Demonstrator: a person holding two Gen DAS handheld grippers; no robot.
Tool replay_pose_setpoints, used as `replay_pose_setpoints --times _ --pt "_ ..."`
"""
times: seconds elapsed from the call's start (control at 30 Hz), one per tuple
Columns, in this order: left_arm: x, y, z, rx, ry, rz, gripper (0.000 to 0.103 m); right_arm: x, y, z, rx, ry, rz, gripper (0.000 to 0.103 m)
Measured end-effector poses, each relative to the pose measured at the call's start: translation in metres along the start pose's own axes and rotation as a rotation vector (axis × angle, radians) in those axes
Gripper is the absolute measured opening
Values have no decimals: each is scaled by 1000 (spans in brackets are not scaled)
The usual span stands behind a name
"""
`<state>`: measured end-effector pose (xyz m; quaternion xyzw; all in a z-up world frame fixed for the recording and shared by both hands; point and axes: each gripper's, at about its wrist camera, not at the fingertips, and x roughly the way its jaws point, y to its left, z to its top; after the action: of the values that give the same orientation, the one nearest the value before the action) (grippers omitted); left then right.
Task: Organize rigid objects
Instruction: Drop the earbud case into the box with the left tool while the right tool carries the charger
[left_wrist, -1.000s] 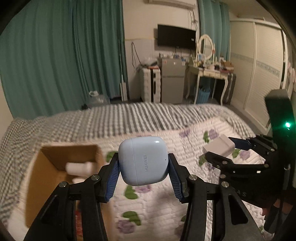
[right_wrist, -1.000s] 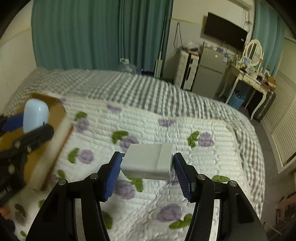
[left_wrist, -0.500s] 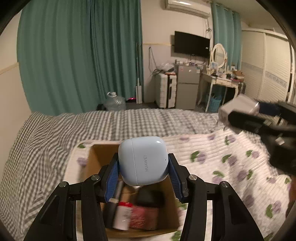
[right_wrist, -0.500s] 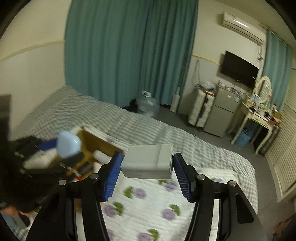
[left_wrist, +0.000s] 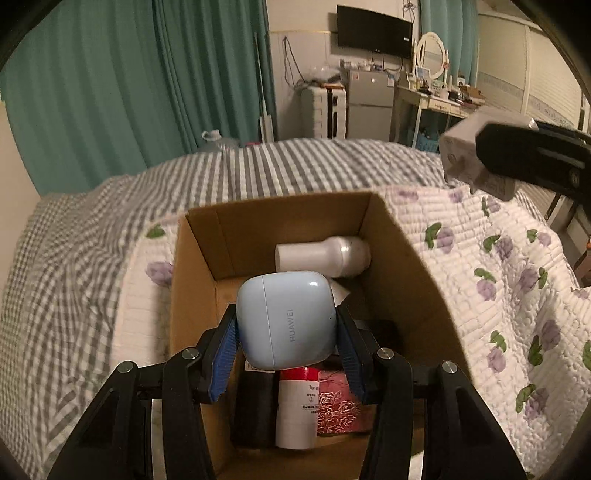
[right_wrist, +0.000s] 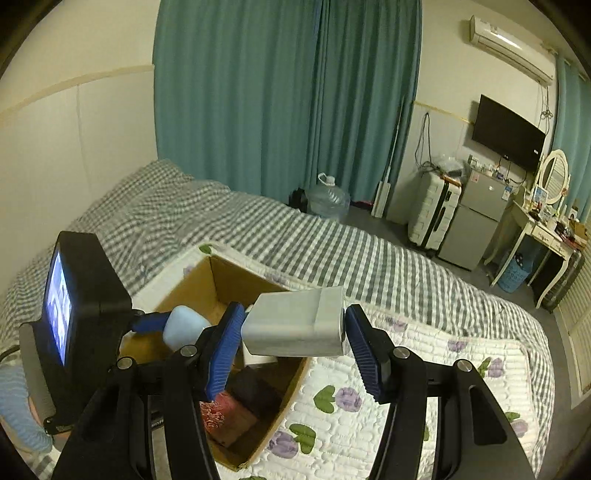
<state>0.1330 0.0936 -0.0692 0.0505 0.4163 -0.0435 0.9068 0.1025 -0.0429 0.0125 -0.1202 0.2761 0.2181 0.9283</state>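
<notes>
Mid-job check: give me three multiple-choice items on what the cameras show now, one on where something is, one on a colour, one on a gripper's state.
1. Where is the cardboard box?
A. on the dressing table
B. on the quilted bed cover
C. on the floor by the curtain

2. What colour is the earbud case in the left gripper?
A. pale blue
B. red
C. black

3. What is the right gripper doing?
A. open and empty
B. shut on a bottle
C. shut on the white charger

Answers:
1 B, the flowered bed cover lies around the box on both sides.
2 A, the left wrist view shows a pale blue shell marked HUAWEI above the open box.
3 C, both blue pads press the charger's sides.
</notes>
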Motion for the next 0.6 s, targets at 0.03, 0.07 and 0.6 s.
replay_pose_setpoints --times 0.03,0.07,0.6 --pt "4 1 -1 -1 9 -2 51 6 1 -3 -3 12 0 57" --pt "7 3 -3 -5 15 -3 51 13 1 -5 -5 23 0 57" --pt "-7 13 -1 -60 -51 -35 66 40 3 -18 2 87 0 56"
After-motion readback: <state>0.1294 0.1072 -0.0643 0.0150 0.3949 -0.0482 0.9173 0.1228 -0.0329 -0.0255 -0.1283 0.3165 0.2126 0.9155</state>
